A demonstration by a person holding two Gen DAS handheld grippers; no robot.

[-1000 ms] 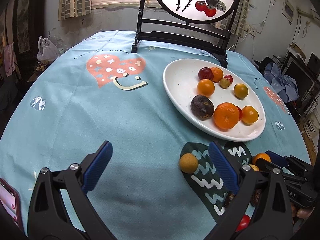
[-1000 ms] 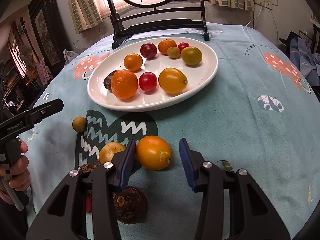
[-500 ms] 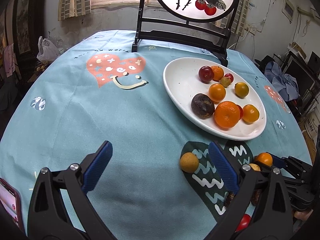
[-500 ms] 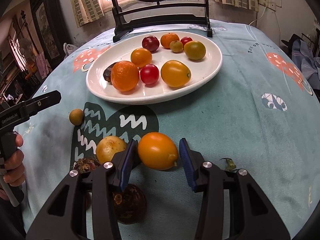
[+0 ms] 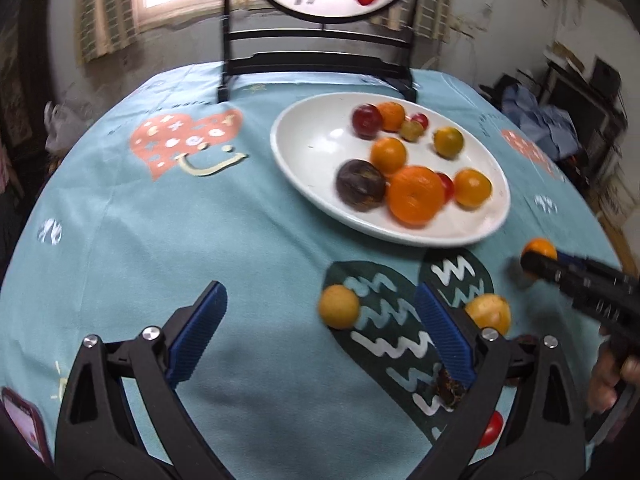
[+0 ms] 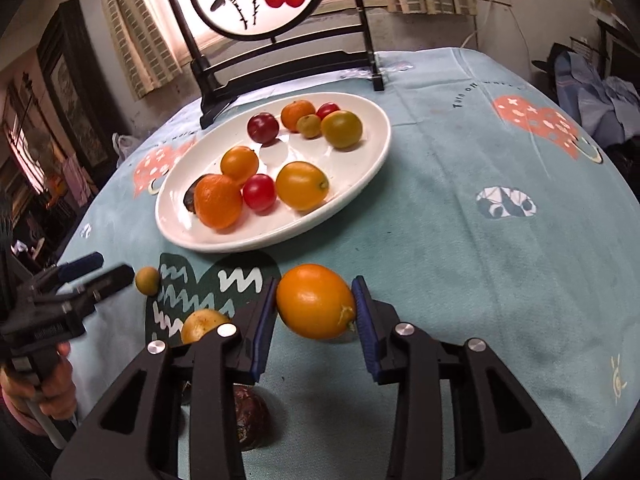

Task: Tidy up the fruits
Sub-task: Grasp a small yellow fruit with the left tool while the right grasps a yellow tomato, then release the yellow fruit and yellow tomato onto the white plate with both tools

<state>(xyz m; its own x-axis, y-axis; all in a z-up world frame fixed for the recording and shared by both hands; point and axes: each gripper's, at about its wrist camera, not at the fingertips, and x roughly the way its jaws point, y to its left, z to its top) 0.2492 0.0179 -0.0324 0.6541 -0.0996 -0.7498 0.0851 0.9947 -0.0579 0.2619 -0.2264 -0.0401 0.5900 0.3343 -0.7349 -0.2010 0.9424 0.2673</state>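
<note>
A white plate (image 5: 312, 148) (image 6: 280, 240) holds several oranges, tomatoes and a dark fruit. My right gripper (image 6: 316, 280) is closing, and both its pads press on a large orange fruit (image 6: 316, 302), which hangs just above the cloth. In the left wrist view that fruit (image 5: 540, 246) shows at the right. My left gripper (image 5: 319, 292) is wide open with its jaws closing. A small yellow fruit (image 5: 339, 306) (image 6: 147, 280) lies on the cloth between its fingertips, untouched. Another yellow fruit (image 5: 488, 314) (image 6: 204, 324) rests beside the right gripper's left finger.
A dark wrinkled fruit (image 6: 248, 420) and a red tomato (image 5: 492, 432) lie near the table's front edge. A black-framed round screen (image 5: 316, 60) stands behind the plate. A phone (image 5: 24, 424) lies at the front left. A hand (image 6: 48, 392) holds the left gripper's handle.
My right gripper has closed onto the large orange fruit and raised it slightly off the cloth. My left gripper has shifted and rolled a little, and its jaws have narrowed slightly.
</note>
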